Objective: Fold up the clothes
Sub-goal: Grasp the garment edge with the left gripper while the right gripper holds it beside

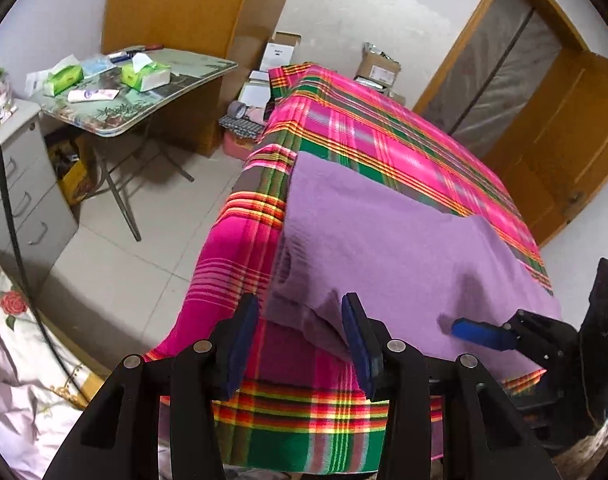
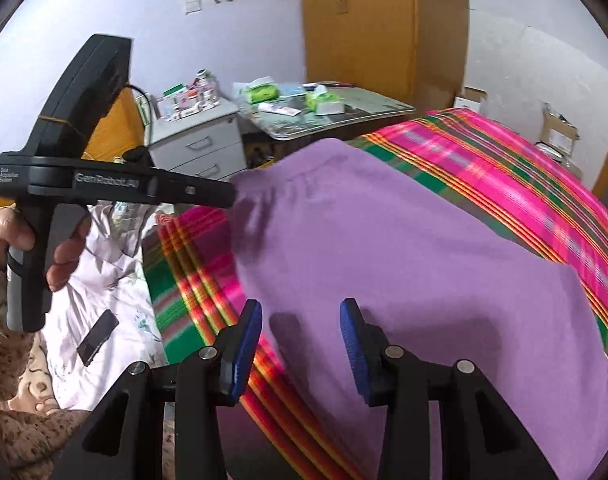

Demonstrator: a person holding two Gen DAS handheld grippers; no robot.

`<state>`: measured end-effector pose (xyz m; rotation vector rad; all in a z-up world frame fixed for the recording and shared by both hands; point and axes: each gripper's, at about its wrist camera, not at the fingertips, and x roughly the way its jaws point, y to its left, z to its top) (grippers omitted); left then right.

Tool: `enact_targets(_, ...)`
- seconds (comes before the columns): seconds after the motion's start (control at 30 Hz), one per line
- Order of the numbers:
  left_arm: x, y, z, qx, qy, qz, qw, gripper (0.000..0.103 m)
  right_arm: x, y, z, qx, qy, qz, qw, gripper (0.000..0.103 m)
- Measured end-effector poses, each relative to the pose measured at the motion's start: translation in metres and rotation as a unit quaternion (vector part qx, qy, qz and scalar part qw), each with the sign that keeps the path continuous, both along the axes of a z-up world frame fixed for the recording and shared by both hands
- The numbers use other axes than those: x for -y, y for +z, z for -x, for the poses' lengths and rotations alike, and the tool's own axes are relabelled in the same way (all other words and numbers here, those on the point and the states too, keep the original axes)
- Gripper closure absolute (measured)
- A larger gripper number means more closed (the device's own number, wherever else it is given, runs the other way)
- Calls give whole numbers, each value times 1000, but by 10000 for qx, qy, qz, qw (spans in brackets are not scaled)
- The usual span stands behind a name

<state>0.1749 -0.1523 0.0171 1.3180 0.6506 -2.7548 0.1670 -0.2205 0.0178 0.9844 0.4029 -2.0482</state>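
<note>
I am seeing a cluttered table (image 1: 176, 80) and drawers (image 2: 200, 140) beyond the bed (image 1: 383, 128). Purple garment (image 1: 383, 240) is lying spread on the bed's plaid cover; left gripper (image 1: 300, 344) and right gripper (image 2: 300, 352) fingers are hovering parted, empty, over its near edge.

The purple garment (image 2: 403, 280) runs past the frame edge — plaid cloth (image 2: 523, 184) motion-blurred.

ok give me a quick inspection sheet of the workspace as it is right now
surface: bed under a pink and green plaid sheet.
job's things: purple garment spread flat on it.
clutter: tissue packs and a tube on the folding table; boxes by the wall.
grippers: left gripper and right gripper both open, holding nothing, over the garment's near edge.
cables: black cable beside the drawer unit.
surroundings: tiled floor, wooden doors.
</note>
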Motion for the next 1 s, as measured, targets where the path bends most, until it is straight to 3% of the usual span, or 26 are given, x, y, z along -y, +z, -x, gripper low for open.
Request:
enact_targets(0.17, 6, -2, 9, 48, -58, -21, 10000, 58, 28, -6, -3, -217, 193, -307, 9991, 62)
enact_targets(0.43, 18, -5, 26, 167, -152, -303, 9993, 58, 60, -16, -1, -324, 254, -406, 9983, 62)
enact_targets(0.8, 26, -7, 46, 398, -98, -453, 9981, 55, 89, -23, -6, -856, 288, -580, 9942, 62)
enact_targets(0.93, 30, -9, 56, 528, -94, -490, 9974, 49, 86, -22, -1, -803, 142, -525, 9953, 88)
enact_targets(1.0, 30, -10, 59, 573, -130, -575, 9966, 49, 82, -19, 0, -750, 105, -414, 9963, 94)
